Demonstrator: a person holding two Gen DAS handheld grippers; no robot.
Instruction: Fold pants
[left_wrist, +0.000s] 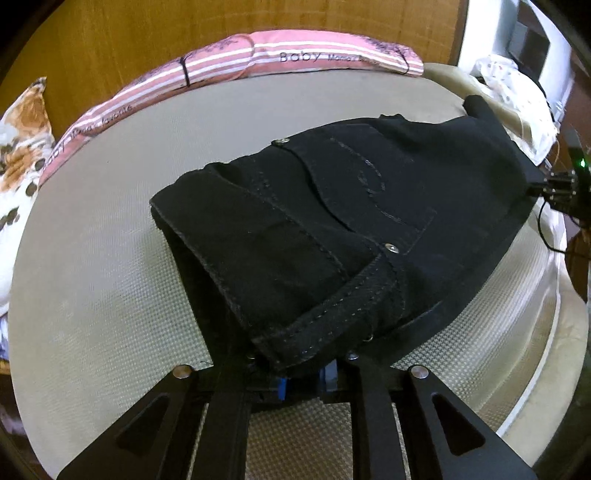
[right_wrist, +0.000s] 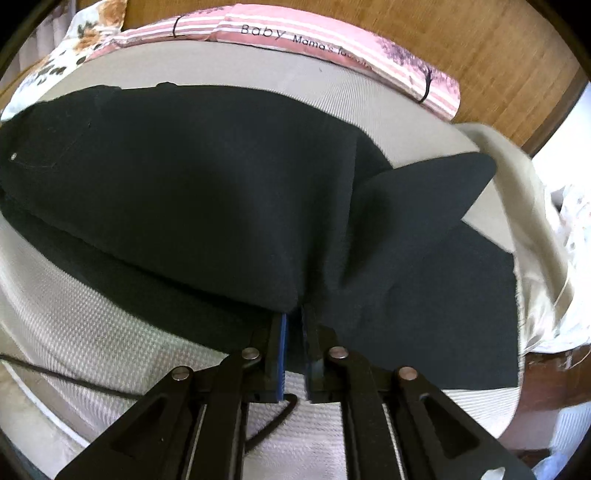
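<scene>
Black pants (left_wrist: 332, 229) lie on a beige mattress (left_wrist: 110, 280), waistband toward the left wrist camera. My left gripper (left_wrist: 301, 369) is shut on the waistband corner, its blue pads mostly hidden under the cloth. In the right wrist view the pants (right_wrist: 184, 192) stretch leftward, with a leg end (right_wrist: 436, 273) folded off to the right. My right gripper (right_wrist: 294, 325) is shut on the leg fabric's edge, cloth pinched between the blue pads. The right gripper also shows in the left wrist view (left_wrist: 554, 184) at the pants' far edge.
A pink striped pillow (left_wrist: 258, 59) lies along the wooden headboard (left_wrist: 110, 44). A floral pillow (left_wrist: 18, 155) sits at the left. White patterned cloth (left_wrist: 517, 85) lies beyond the mattress's right edge. A black cable (right_wrist: 74, 380) runs over the mattress near me.
</scene>
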